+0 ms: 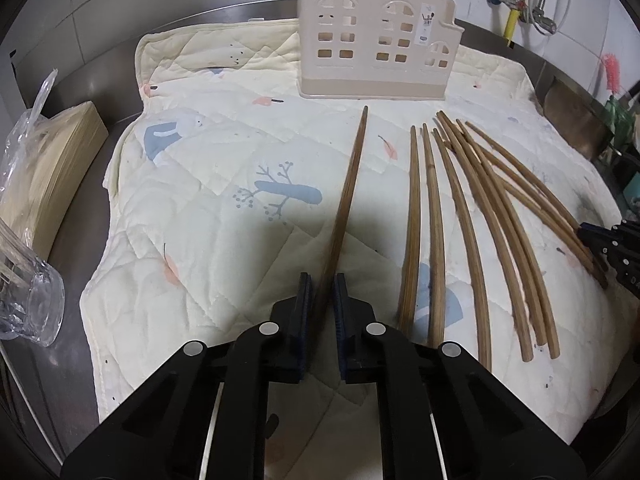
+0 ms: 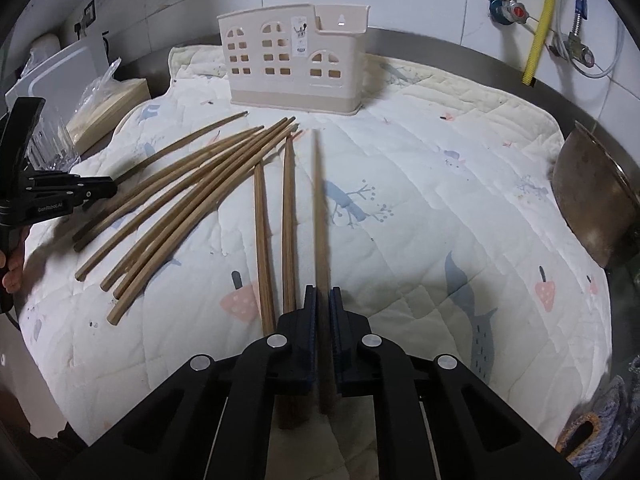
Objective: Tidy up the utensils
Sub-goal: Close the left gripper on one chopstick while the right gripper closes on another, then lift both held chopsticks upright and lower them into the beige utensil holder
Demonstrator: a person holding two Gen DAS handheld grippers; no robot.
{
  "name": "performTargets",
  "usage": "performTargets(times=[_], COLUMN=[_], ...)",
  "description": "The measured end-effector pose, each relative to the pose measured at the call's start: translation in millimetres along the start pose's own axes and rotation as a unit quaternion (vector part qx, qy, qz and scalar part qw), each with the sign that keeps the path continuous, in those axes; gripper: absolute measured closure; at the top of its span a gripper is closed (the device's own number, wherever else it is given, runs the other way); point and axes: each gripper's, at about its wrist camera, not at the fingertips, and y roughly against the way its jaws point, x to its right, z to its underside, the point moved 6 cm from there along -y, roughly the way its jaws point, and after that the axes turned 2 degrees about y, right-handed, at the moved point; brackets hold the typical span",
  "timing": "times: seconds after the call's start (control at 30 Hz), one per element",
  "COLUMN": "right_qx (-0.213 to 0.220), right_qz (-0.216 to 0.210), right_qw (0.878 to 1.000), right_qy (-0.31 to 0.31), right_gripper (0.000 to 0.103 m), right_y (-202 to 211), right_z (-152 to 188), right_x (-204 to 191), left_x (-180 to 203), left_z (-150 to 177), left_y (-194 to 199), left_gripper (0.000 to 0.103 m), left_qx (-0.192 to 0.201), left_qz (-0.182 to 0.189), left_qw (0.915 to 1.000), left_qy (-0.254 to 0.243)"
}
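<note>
The left gripper (image 1: 322, 280) is clamped on one wooden chopstick (image 1: 348, 192), whose tip points toward the beige house-shaped utensil holder (image 1: 372, 40) standing at the far edge of the quilted mat (image 1: 200, 240). The right gripper (image 2: 323, 294) is clamped on another chopstick (image 2: 320, 208), seemingly raised off the mat. The remaining loose chopsticks (image 2: 192, 200) lie fanned on the mat between the two grippers
</note>
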Motion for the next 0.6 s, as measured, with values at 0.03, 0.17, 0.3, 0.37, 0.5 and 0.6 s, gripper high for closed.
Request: performTargets(times=[0.03,0.17,0.3,0.37,0.5,0.6], right_qx=[0.003,0.026,0.061,0.083,0.12,0.145], right_qz=[0.0,0.001,0.006,0.009,0.009,0.016], right_qw=[1.0,1.0,0.998,0.997,0.993,0.989], right_qy=[-0.001,0.0,0.006,0.007,0.011,0.019], right_gripper=[0.097,0.097,0.097,0.097,0.097,0.097], right_y=[2.2,19.8,43.4,55.8,74.2,86.3], right_z=[-1.0,-11.4,-30.0,-42.1,-71.9,-96.9], right_x=[0.2,1.5,2.0,2.5,4.5,6.9], left_x=[-0.1,0.9,3.0,4.4,6.9,8.5], left_z=[-0.6,-4.7,-17.6,-26.0,-49.0,-72.6], left_y=[1.7,11.2,32.2,43.0,62.3,73.3], left_gripper=[0.093,0.094,0.096,0.096,0.097,0.097], left_qx=[0.001,0.009,0.033,0.047,0.073,0.092], left_qz=[-0.001,-0.001,0.007,0.013,0.027,0.028], left_qw=[1.0,0.9999,0.9994,0.9988,0.997,0.9953], left_qy=[0.001,-0.005,-0.005,-0.005,-0.005,-0.01])
